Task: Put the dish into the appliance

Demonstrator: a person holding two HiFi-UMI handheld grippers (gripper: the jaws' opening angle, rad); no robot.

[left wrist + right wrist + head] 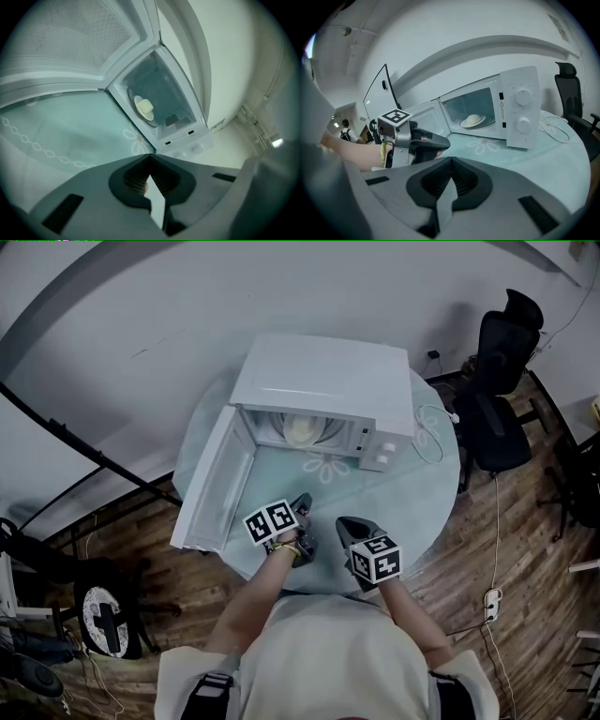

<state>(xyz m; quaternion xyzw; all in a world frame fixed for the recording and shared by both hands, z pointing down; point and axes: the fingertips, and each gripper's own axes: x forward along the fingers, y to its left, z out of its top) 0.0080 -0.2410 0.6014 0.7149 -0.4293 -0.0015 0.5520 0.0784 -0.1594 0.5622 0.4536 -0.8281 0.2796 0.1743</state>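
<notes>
A white microwave [323, 390] stands at the back of the round table [431, 493], its door [214, 486] swung wide open to the left. Inside on the turntable sits a white dish holding a pale bun [302, 430], also seen in the left gripper view as the dish [144, 108] and in the right gripper view as the dish [473, 121]. My left gripper [302, 510] hovers over the cloth in front of the cavity, shut with nothing in it [150, 158]. Beside it, my right gripper [351, 525] is shut and empty too [450, 163].
The microwave's knobs [523, 111] face me on its right side. A white cable [431, 432] loops on the table by the microwave. A black office chair [502, 371] stands at the right, a power strip [489, 606] lies on the wooden floor, and dark stands are at the left.
</notes>
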